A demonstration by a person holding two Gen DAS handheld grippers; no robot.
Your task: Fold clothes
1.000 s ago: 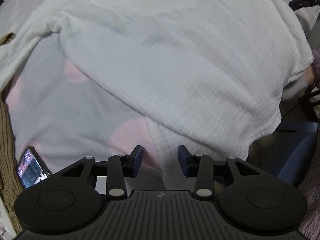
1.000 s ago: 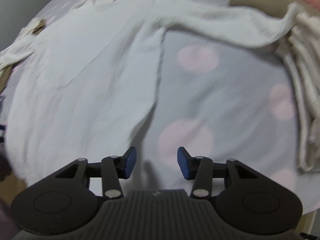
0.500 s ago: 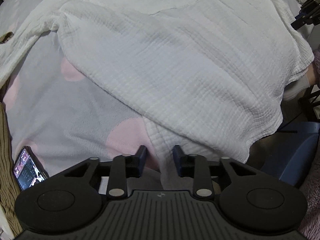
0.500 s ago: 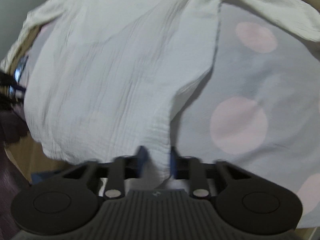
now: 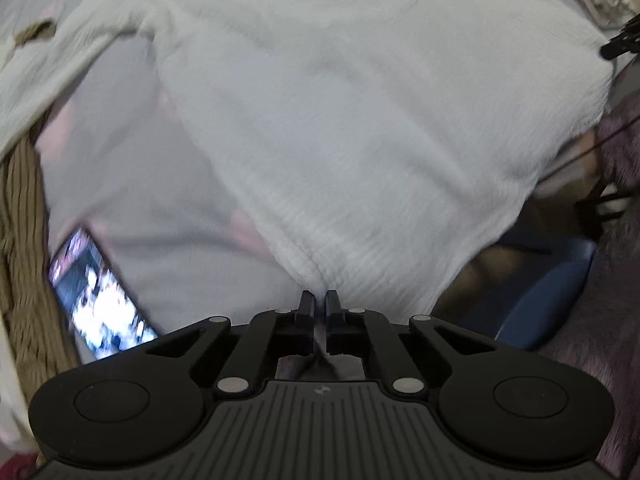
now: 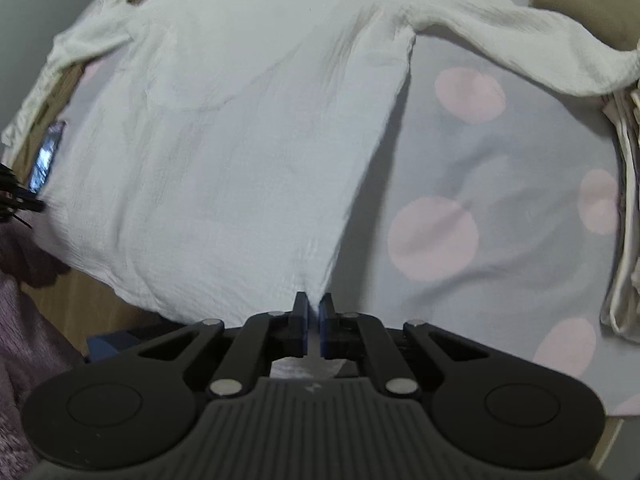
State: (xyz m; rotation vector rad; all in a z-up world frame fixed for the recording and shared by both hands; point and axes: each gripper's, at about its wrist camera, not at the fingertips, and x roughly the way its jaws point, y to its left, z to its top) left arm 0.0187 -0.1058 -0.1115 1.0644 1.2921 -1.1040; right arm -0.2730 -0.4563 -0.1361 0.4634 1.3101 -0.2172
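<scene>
Here both claws are pinched tight on the hem corners of one white crinkled-cotton long-sleeved shirt.

The left claw (image 5: 319,300) has its dark pads closed on the shirt's (image 5: 360,120) near hem corner, cloth bunched into the pinch; the right claw (image 6: 313,304), with blue pads, is closed likewise on the other hem corner of the same shirt (image 6: 224,152). From each grip the garment runs straight away from the claw, its long axis going from the hem up to the collar end at the far side, the sleeves spread out to either side. It lies across a grey bedsheet with pale pink dots (image 6: 480,184), part of the hem hanging past the near edge. A lit phone (image 5: 100,296) rests on the sheet beside the left claw. Folded cream cloth (image 6: 624,216) sits at the sheet's right edge.
</scene>
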